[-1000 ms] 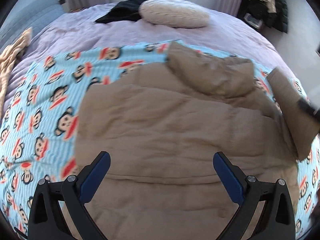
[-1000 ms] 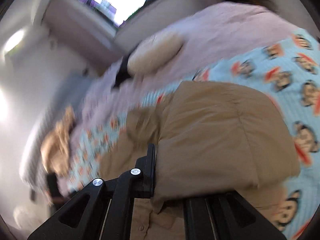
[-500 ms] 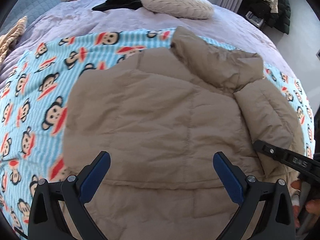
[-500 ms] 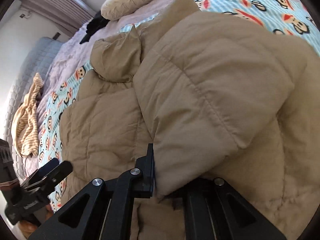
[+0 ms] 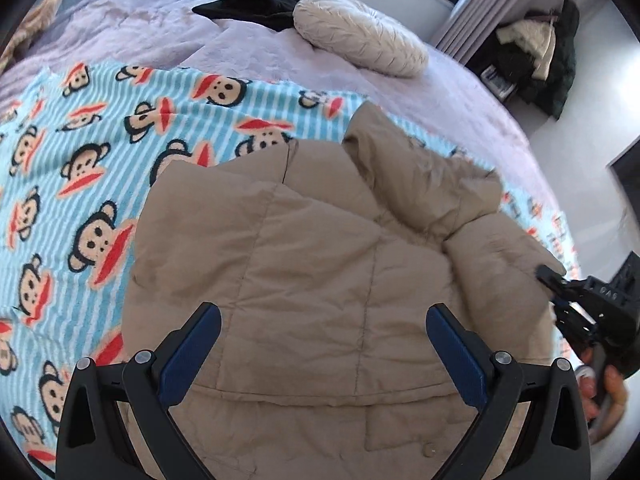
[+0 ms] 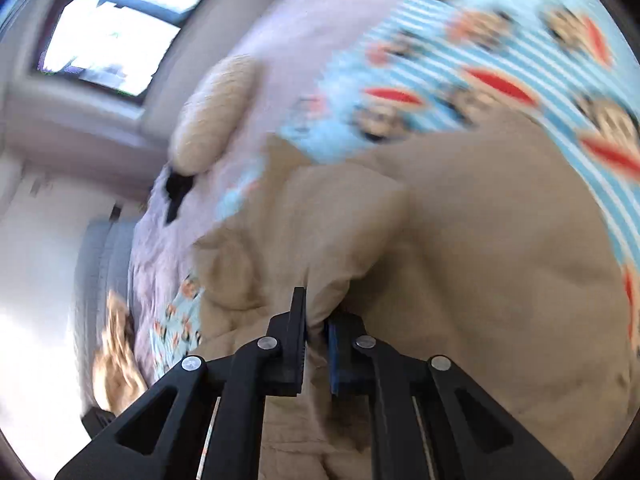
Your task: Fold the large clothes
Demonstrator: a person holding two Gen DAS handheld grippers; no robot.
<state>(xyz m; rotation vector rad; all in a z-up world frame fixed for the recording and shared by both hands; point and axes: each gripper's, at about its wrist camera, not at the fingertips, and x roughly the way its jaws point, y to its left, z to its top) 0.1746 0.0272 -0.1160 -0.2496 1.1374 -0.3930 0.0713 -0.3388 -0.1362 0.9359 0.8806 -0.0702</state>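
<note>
A tan puffer jacket (image 5: 320,280) lies spread on the monkey-print blanket (image 5: 80,160), its collar (image 5: 400,176) toward the pillow. My left gripper (image 5: 324,336) hovers open over the jacket's lower body, with nothing pinched between its blue pads. The jacket's right sleeve (image 5: 500,264) lies folded inward over the body. My right gripper (image 5: 554,280) sits at the sleeve's outer end. In the blurred right wrist view the right gripper (image 6: 316,312) is shut, with a fold of the tan sleeve (image 6: 340,240) caught between its fingers.
A cream pillow (image 5: 360,40) and a black garment (image 5: 256,0) lie on the lilac bedspread (image 5: 140,32) beyond the blanket. A heap of clothes (image 5: 536,48) stands by the curtain at the far right. A person's hand (image 5: 612,384) holds the right gripper.
The right gripper carried the sleeve down from mid-air and laid it over the jacket's right side. The left gripper shifted sideways and rolled, staying open above the jacket.
</note>
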